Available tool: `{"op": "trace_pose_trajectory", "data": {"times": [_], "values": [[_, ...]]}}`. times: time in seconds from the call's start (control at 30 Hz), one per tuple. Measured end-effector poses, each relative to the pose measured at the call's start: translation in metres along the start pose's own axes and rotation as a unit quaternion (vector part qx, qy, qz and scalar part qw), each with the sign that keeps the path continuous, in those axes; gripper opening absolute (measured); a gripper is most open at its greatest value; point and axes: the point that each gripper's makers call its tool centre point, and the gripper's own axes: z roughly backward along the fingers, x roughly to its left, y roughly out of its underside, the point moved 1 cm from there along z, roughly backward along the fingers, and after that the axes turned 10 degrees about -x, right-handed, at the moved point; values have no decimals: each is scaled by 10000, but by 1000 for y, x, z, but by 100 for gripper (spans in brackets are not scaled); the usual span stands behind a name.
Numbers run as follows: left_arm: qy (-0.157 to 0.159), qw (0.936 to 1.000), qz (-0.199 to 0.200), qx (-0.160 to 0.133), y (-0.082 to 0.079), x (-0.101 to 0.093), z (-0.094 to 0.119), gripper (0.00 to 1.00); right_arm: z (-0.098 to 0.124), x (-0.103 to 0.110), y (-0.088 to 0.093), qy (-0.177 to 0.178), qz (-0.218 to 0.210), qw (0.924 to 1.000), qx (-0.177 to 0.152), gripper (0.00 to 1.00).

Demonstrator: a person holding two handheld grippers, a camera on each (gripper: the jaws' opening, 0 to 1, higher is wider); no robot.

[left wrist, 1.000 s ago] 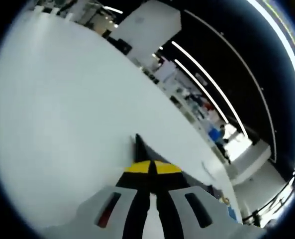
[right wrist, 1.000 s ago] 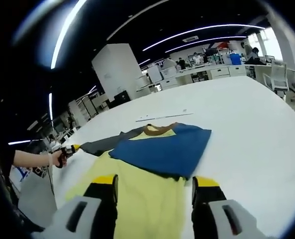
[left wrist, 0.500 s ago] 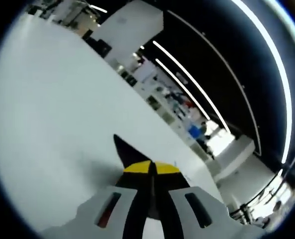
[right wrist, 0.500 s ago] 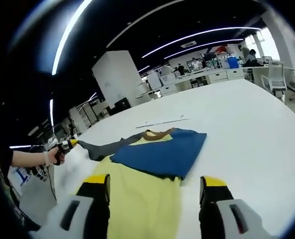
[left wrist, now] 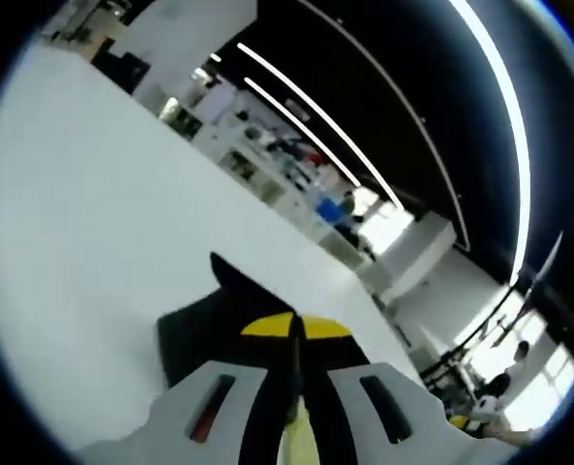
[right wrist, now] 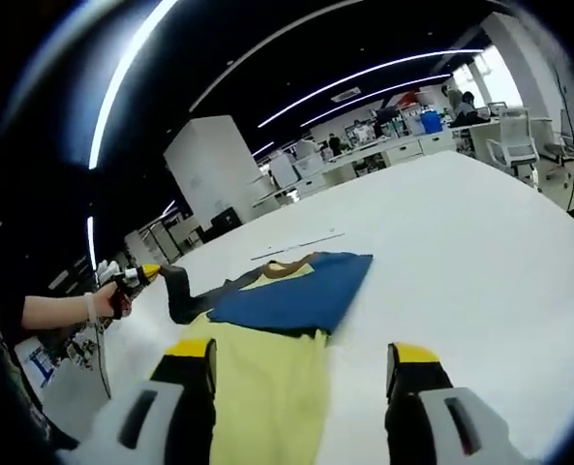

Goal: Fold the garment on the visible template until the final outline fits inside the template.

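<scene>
A yellow garment (right wrist: 267, 373) with a blue panel (right wrist: 291, 295) folded over it and a brown collar (right wrist: 285, 266) lies on the white table (right wrist: 461, 252), just ahead of my open right gripper (right wrist: 301, 363). Its dark grey sleeve (right wrist: 185, 291) is lifted off the table at the left, held by my left gripper (right wrist: 141, 276) in a person's hand (right wrist: 107, 302). In the left gripper view, my left gripper (left wrist: 295, 327) is shut on that dark sleeve (left wrist: 204, 325), which hangs in front of its yellow tips. A thin template line (right wrist: 296, 244) runs on the table behind the garment.
The white table (left wrist: 83, 223) stretches wide to the right and far side. Office desks, chairs and people (right wrist: 461, 102) stand at the back. A white pillar (right wrist: 214, 165) rises behind the table's left end.
The left gripper has raised the dark sleeve off the table and swung it inward; more dark fabric now hangs before its jaws. The right gripper stays open and has drawn back slightly.
</scene>
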Motion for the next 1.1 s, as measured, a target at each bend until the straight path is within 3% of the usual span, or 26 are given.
{"op": "trace_pose_trajectory", "data": {"times": [0.37,0.77,1.1], "values": [[412,9975,199,539,55,-58,-44,0,24,-10,4,288,-267,9989,-241,71],[772,9920,624,780,99,-111,-89,0,36,-11,17,390,-434,9982,-138,68],[1072,9857,821,1009,142,-161,-111,0,46,-18,16,412,-518,9977,-131,69]]}}
